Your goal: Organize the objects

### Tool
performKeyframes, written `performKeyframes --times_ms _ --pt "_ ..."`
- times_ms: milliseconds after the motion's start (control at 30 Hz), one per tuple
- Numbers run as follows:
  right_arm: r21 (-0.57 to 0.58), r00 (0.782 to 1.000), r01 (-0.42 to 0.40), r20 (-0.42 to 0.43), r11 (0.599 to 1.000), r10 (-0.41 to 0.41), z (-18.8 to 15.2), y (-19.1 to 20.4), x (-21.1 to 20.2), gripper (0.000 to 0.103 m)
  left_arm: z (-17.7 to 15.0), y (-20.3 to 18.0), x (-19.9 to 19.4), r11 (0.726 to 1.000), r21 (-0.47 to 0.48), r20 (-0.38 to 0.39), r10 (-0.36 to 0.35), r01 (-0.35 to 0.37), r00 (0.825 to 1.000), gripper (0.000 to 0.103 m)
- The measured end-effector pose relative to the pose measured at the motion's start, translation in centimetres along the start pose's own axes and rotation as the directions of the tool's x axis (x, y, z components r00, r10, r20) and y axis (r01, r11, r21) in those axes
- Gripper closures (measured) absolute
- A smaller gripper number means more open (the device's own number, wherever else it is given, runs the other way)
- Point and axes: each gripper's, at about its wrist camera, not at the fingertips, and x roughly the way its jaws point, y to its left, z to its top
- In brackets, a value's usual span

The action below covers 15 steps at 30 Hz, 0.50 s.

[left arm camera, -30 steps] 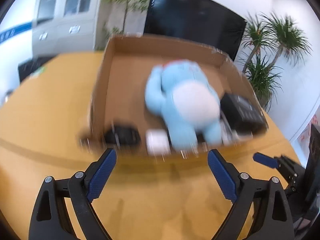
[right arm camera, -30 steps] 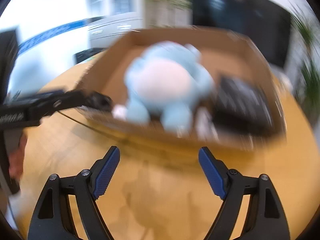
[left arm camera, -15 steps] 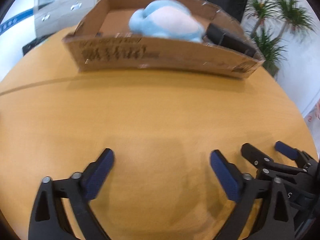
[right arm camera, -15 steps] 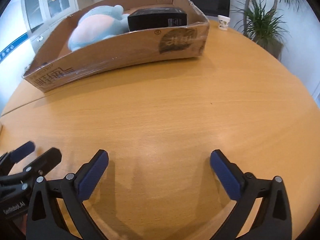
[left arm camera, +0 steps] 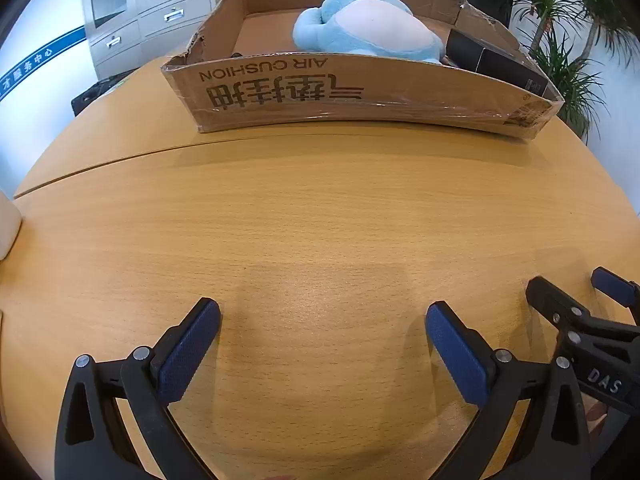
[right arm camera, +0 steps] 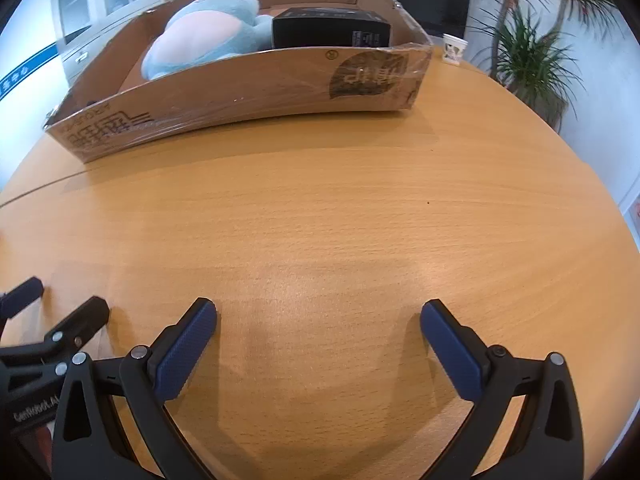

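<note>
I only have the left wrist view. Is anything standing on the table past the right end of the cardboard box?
Observer: Yes. A small white paper cup stands on the table, just beyond the right end of the cardboard box.
Operator: I see only the edge of the right gripper. Is anything between its fingers?
Observer: No. Its jaws have just been opening and now stand wide, with only bare table between the blue pads.
</note>
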Motion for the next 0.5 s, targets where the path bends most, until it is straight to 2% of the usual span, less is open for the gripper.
performKeyframes --times_ms 500 --pt "-0.016 1.0 -0.01 0.001 1.0 0.01 -0.09 0.5 -0.02 0.001 0.33 0.02 -0.06 1.0 -0.001 -0.001 -0.001 0.001 1.0 0.0"
